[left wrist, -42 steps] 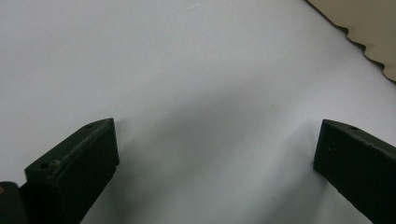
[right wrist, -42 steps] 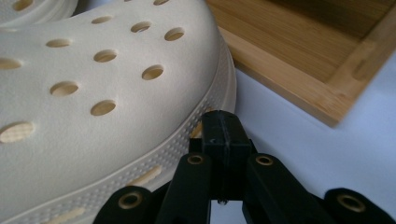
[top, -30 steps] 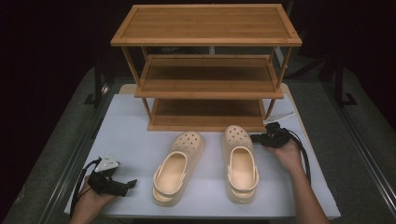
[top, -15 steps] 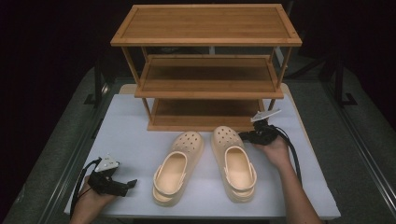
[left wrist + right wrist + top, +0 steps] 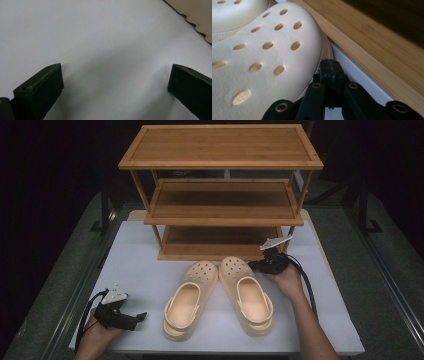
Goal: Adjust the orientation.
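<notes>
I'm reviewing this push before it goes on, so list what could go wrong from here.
1. The right gripper, jaws shut, presses the toe side of the right cream perforated foam clog; a side push may spin it rather than slide it.
2. That clog could bump the left cream clog beside it.
3. The bamboo three-tier shoe rack lies close by the gripper, which might knock its bottom shelf.

White table [image 5: 150, 270]: wooden rack [image 5: 220, 210] at back, two clogs [image 5: 187, 300] [image 5: 247, 292] in front.
</notes>
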The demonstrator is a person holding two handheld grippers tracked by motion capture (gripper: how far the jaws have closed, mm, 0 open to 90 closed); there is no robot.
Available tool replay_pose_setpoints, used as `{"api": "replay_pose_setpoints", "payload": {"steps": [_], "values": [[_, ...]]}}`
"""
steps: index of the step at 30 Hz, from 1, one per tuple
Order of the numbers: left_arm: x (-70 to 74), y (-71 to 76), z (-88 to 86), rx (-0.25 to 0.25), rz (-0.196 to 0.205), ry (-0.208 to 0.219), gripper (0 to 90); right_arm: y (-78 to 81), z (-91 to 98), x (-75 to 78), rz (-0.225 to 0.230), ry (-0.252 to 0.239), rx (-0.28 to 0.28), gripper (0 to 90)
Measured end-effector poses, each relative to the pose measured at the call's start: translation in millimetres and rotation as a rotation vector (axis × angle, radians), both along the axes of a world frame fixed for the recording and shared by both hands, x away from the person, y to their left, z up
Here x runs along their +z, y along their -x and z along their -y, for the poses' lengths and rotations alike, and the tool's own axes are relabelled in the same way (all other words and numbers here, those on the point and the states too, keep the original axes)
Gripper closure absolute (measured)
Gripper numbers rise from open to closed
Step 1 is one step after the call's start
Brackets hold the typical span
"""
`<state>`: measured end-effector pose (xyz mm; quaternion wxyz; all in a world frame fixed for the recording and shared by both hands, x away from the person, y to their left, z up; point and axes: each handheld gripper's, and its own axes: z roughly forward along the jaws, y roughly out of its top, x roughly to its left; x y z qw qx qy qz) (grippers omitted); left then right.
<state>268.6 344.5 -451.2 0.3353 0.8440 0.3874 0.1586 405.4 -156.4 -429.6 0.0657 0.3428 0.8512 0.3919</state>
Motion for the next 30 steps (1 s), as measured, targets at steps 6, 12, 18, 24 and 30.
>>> {"api": "replay_pose_setpoints", "payload": {"steps": [6, 12, 18, 24, 30], "values": [[0.0, -0.1, 0.0, 0.0, 0.0, 0.0, 0.0, 6.3, 5.2, 4.9, 0.017, 0.006, -0.018, 89.2], [0.0, -0.1, -0.1, -0.001, 0.0, 0.0, 0.0, 17.9, 19.6, 10.1, 0.028, -0.014, -0.057, 81.5], [0.0, -0.1, -0.1, -0.001, 0.0, -0.001, 0.0, 33.1, 34.4, 15.8, 0.032, -0.021, -0.081, 74.4], [0.1, 0.0, -0.1, -0.001, -0.001, -0.001, 0.0, 53.8, 48.6, 20.8, 0.044, -0.024, -0.141, 69.5], [0.0, 0.0, -0.1, -0.001, -0.001, -0.001, 0.0, 72.3, 59.1, 22.9, 0.043, -0.026, -0.159, 66.7]]}}
